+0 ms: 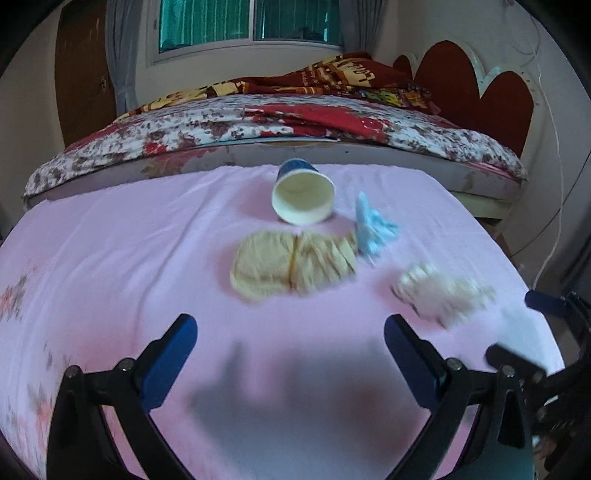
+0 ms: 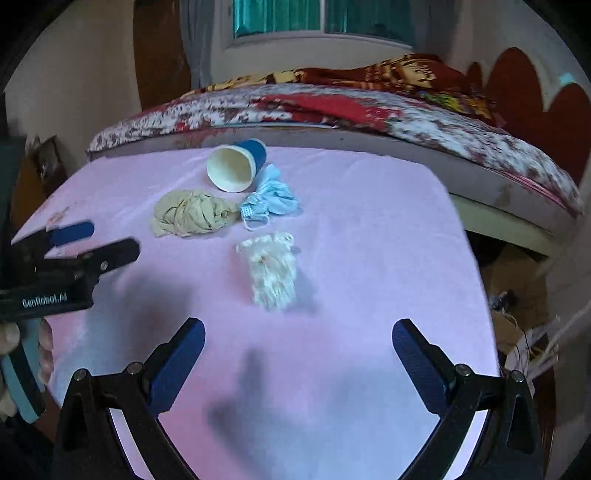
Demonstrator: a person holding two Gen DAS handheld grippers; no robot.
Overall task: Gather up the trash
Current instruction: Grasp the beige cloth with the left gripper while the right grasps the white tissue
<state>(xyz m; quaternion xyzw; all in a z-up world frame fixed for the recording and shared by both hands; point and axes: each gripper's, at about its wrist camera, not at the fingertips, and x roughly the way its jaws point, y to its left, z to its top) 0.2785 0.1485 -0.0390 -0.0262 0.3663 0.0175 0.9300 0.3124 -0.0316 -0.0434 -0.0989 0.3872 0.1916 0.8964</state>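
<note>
On the pink cloth (image 1: 110, 258) (image 2: 369, 229) lie several bits of trash. A blue paper cup (image 1: 303, 197) (image 2: 238, 166) rests on its side, mouth toward me. In front of it sits a crumpled tan wrapper (image 1: 291, 266) (image 2: 192, 214). A light blue face mask (image 1: 373, 225) (image 2: 271, 201) lies beside the cup. Nearer is a crumpled white wad (image 1: 443, 291) (image 2: 273, 273). My left gripper (image 1: 291, 332) (image 2: 99, 240) is open above bare cloth, short of the wrapper. My right gripper (image 2: 299, 339) (image 1: 517, 325) is open too, just short of the white wad.
Behind the table stands a bed (image 1: 258, 125) (image 2: 332, 107) with a floral cover, red blankets and a red scalloped headboard (image 1: 480, 85). A window (image 1: 251, 22) is on the far wall. Boxes and cables (image 2: 524, 295) sit on the floor off the table's right edge. A hand (image 2: 22, 343) holds the left gripper.
</note>
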